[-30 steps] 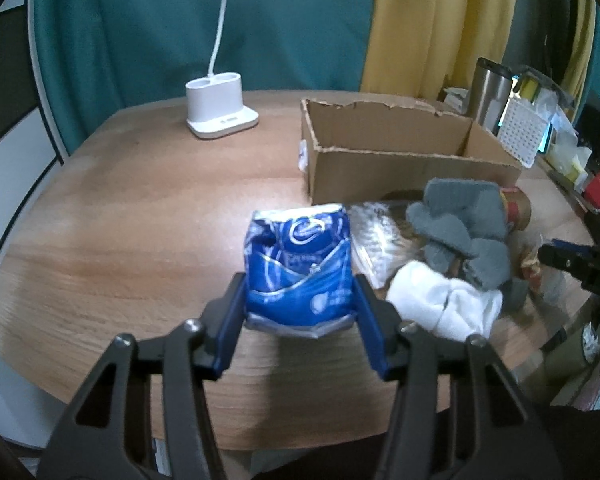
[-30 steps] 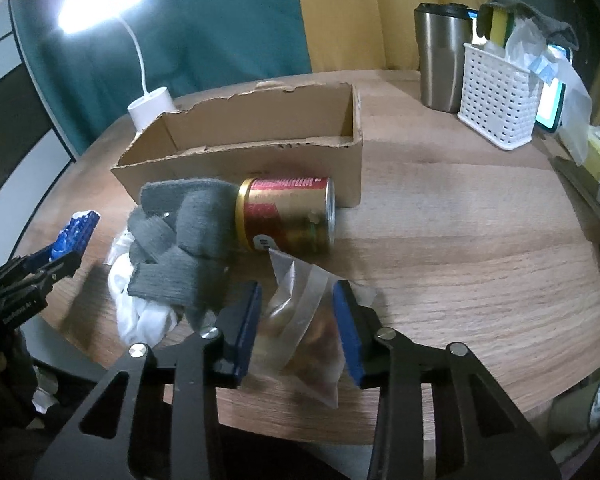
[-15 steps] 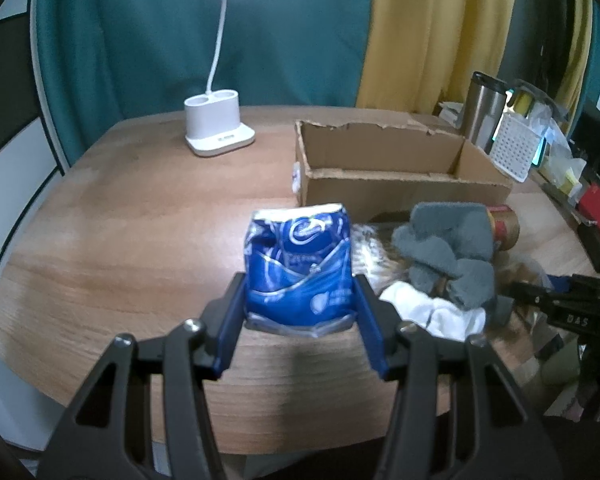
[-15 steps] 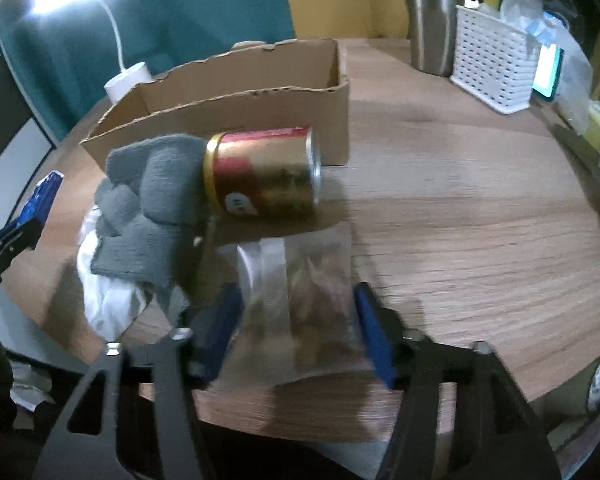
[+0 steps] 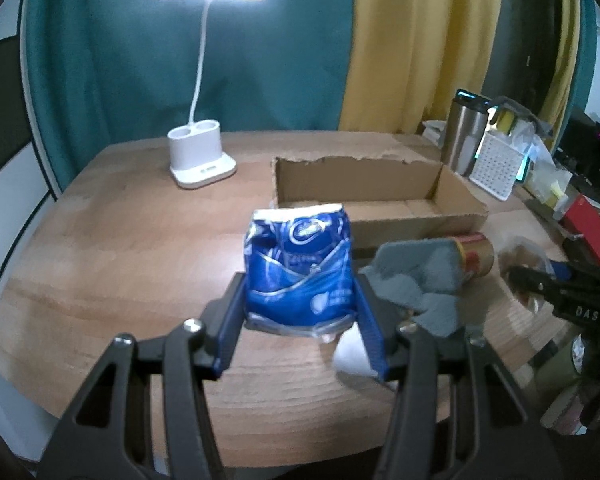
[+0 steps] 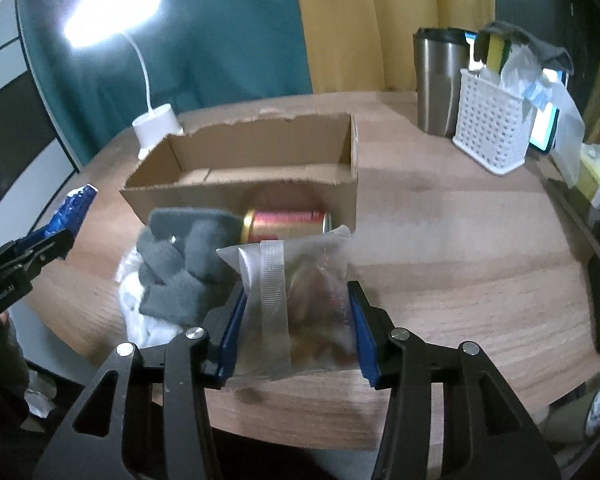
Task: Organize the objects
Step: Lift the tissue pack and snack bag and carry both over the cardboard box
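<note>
Cardboard box is sitting straight ahead of both claws, long side facing them, the right claw gripping a clear bag nearer it, the left claw gripping a blue packet.

A lit white desk lamp, steel tumbler and white basket stand on the table.

white cloth — half hidden, blurred

Both packets now off table
</note>
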Demonstrator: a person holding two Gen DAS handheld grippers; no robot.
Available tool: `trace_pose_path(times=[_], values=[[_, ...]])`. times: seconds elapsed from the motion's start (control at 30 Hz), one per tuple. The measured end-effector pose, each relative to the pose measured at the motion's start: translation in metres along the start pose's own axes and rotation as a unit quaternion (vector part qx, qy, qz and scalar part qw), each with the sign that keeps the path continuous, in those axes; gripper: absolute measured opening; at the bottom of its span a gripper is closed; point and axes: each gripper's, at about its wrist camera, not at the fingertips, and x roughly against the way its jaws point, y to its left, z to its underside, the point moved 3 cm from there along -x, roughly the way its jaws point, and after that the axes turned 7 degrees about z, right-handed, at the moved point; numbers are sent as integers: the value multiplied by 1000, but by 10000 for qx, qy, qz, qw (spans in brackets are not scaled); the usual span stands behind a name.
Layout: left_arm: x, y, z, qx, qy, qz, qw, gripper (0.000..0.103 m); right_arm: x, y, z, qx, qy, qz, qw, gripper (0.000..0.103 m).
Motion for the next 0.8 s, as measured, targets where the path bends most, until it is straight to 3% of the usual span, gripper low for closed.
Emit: trace_pose_path(times=[0.37, 0.8], values=[[-12, -15, -26, -75, -147, 218, 9996, 53, 4, -1, -30, 106, -175, 5, 9998, 50], [-41, -37, -55, -211, -46, 272, 9994, 53, -15, -8, -59, 172, -167, -202, 9995, 50]])
